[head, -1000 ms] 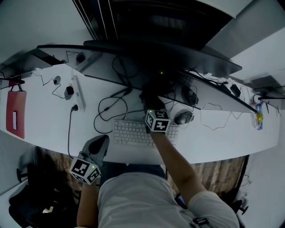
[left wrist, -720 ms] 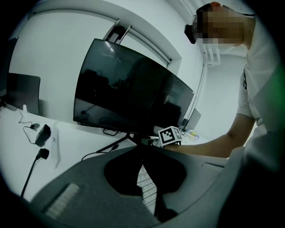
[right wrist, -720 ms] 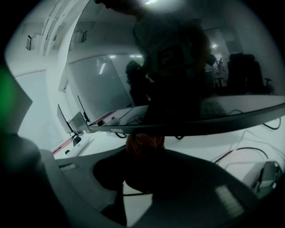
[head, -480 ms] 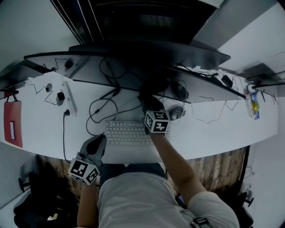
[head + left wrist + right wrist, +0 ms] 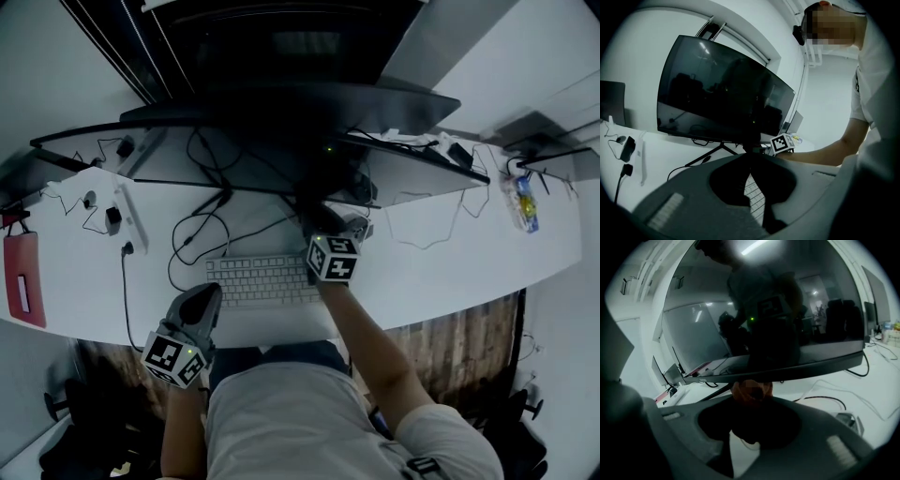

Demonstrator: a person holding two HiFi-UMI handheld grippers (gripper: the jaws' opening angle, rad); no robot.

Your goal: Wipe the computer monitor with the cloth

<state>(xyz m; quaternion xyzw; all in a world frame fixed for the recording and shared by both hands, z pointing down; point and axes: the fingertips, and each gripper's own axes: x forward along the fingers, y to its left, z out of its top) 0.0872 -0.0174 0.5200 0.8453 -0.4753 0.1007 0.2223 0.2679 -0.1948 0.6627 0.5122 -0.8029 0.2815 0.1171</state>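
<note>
Desk has slid left in view since a second back; monitor at its back edge, right gripper clenched on the cloth beside the monitor's bottom edge, likely poised to wipe; left gripper pinched shut, empty, parked at front edge.

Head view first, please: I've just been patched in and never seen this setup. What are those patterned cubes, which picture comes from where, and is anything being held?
No robot: a person at a long white desk holds tongs in each hand; the patterned cubes are part of them. The head view looks down from the person's head; the other two come from cameras riding on the tongs. On the desk: a white keyboard, black cables, a wide dark computer monitor. The right tongs are closed on a bunched orange cloth just below the monitor's bottom edge. The left tongs are closed and empty, near the desk's front edge.
</note>
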